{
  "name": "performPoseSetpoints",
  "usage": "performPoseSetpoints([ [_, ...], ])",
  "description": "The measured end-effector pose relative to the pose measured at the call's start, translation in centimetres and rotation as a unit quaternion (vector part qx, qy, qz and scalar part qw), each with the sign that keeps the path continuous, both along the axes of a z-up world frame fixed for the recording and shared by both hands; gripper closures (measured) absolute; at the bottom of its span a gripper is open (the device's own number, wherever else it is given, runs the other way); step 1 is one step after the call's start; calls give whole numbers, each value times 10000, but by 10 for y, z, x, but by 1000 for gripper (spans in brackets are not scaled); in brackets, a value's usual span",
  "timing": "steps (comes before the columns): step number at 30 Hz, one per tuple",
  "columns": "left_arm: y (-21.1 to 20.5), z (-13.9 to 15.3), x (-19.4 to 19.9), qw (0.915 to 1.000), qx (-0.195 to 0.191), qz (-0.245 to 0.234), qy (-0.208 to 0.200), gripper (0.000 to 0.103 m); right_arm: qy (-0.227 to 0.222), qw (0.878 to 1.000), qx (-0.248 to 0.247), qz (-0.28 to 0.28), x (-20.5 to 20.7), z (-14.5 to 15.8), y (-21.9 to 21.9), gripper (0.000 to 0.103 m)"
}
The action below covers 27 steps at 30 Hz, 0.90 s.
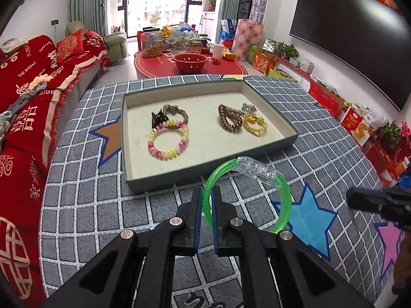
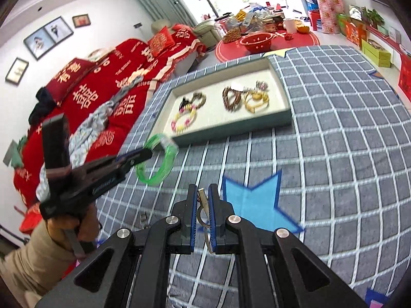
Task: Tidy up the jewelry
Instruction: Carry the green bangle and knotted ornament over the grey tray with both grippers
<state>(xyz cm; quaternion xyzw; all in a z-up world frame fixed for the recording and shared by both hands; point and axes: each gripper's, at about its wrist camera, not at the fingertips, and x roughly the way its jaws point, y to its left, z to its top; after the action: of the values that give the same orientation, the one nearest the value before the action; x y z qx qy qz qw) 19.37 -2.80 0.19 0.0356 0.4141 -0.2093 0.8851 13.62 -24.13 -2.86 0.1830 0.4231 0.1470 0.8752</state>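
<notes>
My left gripper [image 1: 208, 192] is shut on a green plastic bangle [image 1: 283, 200] with a clear clasp, held above the checked cloth just in front of the tray [image 1: 128, 169]; the bangle also shows in the right wrist view [image 2: 156, 177]. The tray holds a pink-and-yellow bead bracelet [image 1: 168, 142], a brown bracelet [image 1: 177, 111], a black clip [image 1: 157, 118], a brown bead bracelet [image 1: 230, 120] and gold pieces [image 1: 254, 125]. My right gripper [image 2: 205, 195] is shut on a small silver metal piece [image 2: 203, 197] above the cloth, near a blue star [image 2: 257, 205].
The table wears a grey checked cloth [image 1: 334, 138] with star patches. A red-covered sofa [image 1: 30, 82] runs along the left. A round red table [image 1: 190, 61] with a red bowl and clutter stands behind. A small metal item [image 2: 143, 218] lies on the cloth.
</notes>
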Motion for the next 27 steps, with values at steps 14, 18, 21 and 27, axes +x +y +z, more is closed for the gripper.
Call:
performPoseSetpoints([
  [14,-4,17,68,9994,64,321,-98,83,20,9990,272,-353,108,25,-23,94],
  [18,-14,12,91,9992,132,371,-34,83,129,9985,281,-456,137,19,-27,94],
  [21,-23,4,104,9990,234,378,30,83,220,9981,228,-528,157,11,-29,94],
  [27,-37,-16,123,9985,332,390,210,83,423,9967,159,-670,188,-10,-35,94],
])
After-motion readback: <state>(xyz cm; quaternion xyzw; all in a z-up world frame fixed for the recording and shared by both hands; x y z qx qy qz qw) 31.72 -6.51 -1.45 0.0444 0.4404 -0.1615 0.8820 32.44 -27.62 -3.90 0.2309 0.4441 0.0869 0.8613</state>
